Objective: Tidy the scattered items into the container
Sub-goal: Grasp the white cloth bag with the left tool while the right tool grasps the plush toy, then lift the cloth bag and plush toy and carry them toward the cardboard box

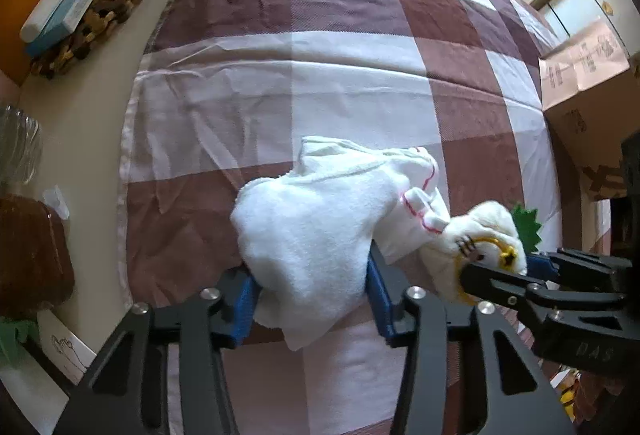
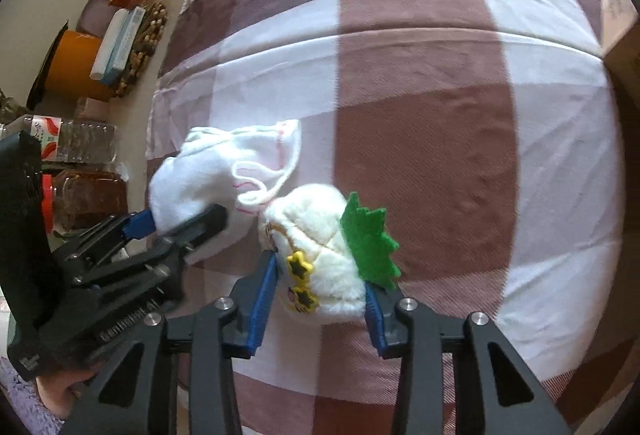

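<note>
Left wrist: left gripper point(image 1: 310, 301) clamped on white terry cloth point(image 1: 320, 219), soft, bunched, pink-stitched hem; its long axis runs up-right toward the plush toy point(image 1: 486, 239); right gripper point(image 1: 520, 271) clamped on the toy (fuzzy, rounded); checked tablecloth point(image 1: 304, 47) wrinkled, open ahead; cardboard box point(image 1: 588, 91) at right edge.

Right wrist: blue pads point(image 2: 264, 295) grip the plush, green felt spikes point(image 2: 370, 243) pointing right, star glasses point(image 2: 300, 267) facing left; cloth beside it at left; bottles point(image 2: 80, 143) off the cloth's left edge.
</note>
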Tool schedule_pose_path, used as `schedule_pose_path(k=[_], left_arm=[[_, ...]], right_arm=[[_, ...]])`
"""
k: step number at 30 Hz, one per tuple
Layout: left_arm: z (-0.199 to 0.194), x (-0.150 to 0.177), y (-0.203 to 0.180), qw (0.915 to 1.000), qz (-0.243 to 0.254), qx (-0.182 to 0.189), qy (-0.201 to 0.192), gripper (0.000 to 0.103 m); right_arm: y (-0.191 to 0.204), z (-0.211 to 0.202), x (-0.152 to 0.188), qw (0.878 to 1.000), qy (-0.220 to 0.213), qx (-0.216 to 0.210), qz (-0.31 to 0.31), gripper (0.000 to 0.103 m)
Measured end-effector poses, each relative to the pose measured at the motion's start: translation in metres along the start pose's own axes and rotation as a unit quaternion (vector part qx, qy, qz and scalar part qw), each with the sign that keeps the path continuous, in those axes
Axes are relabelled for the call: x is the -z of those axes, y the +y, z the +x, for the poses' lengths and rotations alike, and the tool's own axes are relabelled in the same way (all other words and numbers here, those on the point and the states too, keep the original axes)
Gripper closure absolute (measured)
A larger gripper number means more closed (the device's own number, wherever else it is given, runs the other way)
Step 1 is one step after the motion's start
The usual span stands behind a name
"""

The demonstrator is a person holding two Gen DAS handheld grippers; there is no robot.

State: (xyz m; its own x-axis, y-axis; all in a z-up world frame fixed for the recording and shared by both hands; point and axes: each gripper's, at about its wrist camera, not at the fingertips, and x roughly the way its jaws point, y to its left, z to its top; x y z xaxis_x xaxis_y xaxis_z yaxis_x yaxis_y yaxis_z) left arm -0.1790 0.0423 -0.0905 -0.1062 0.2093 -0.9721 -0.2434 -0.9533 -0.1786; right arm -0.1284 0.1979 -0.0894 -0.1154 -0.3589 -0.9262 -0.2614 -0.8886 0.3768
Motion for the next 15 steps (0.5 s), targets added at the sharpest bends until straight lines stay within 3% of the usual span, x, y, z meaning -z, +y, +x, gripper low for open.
schedule_pose_path(k=[6,15], left_arm=[[-0.006,0.006,-0.006,1.0,-0.004,-0.005,-0.003,0.066],[-0.016,0.038,-0.025,1.0,-0.002,-0.001,-0.006,0.068]], right_arm=[[-0.016,-0.009,0.012,1.0,-0.006,0.017,0.004,0.063],[-0.019,-0.017,0.034,0.998,-0.035,0.041,-0.015,0.063]])
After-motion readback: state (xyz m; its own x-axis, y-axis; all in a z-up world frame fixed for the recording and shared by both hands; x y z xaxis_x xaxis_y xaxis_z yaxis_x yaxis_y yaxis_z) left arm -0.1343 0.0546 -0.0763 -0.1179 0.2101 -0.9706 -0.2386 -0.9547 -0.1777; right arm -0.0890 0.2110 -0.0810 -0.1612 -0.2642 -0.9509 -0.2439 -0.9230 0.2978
